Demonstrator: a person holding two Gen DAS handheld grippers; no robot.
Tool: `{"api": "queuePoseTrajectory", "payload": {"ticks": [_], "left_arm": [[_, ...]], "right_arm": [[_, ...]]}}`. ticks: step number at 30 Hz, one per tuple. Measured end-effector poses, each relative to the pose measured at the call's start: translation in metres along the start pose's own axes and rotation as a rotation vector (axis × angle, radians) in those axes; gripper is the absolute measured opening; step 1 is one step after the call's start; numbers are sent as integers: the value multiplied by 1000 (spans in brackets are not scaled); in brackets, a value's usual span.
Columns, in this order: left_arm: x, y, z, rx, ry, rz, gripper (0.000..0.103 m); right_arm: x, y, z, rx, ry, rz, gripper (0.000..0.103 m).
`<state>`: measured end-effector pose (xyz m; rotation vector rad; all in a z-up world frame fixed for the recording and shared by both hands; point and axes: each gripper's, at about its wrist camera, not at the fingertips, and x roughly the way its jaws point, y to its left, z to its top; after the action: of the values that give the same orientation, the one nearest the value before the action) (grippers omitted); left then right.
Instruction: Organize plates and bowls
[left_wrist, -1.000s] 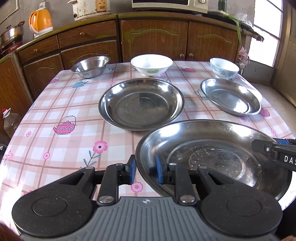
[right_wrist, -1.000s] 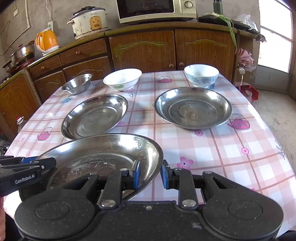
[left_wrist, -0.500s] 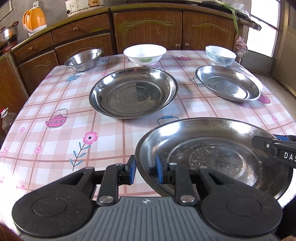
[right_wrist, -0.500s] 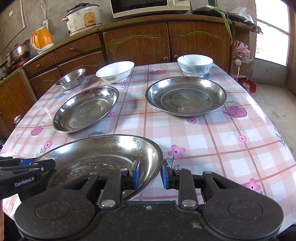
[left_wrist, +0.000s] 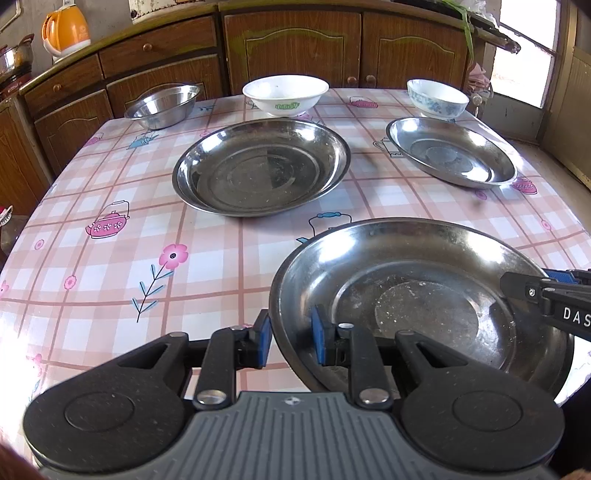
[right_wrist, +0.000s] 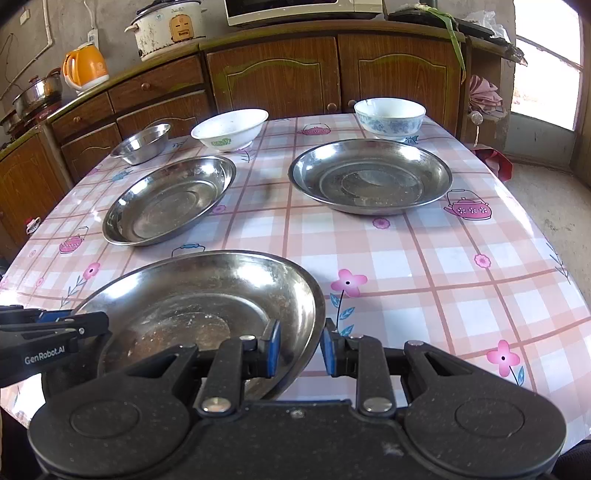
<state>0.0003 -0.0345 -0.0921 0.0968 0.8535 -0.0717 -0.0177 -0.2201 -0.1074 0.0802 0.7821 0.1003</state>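
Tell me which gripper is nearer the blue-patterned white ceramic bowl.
Right. The right gripper, clamped on the near steel plate, sits on the side of the blue-patterned white ceramic bowl; the left gripper grips that plate's opposite rim, farther away.

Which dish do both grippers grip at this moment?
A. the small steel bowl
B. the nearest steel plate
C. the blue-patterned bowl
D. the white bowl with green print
B: the left gripper and right gripper each clamp the nearest steel plate by opposite rims.

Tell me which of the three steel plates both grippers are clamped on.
The nearest steel plate, at the table's front edge: left gripper and right gripper pinch opposite rims. The other two plates lie untouched farther back.
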Motion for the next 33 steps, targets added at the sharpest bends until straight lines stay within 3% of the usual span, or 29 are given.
{"api": "queuePoseTrajectory", "payload": {"ticks": [28,33], "left_arm": [[6,6,-16,6,62,-63,24],[4,7,-15,3,59,-58,27]], "right_arm": [[6,-2,-17,-18,69,-1,30],[4,-4,-13,-20,50,-13,38]]}}
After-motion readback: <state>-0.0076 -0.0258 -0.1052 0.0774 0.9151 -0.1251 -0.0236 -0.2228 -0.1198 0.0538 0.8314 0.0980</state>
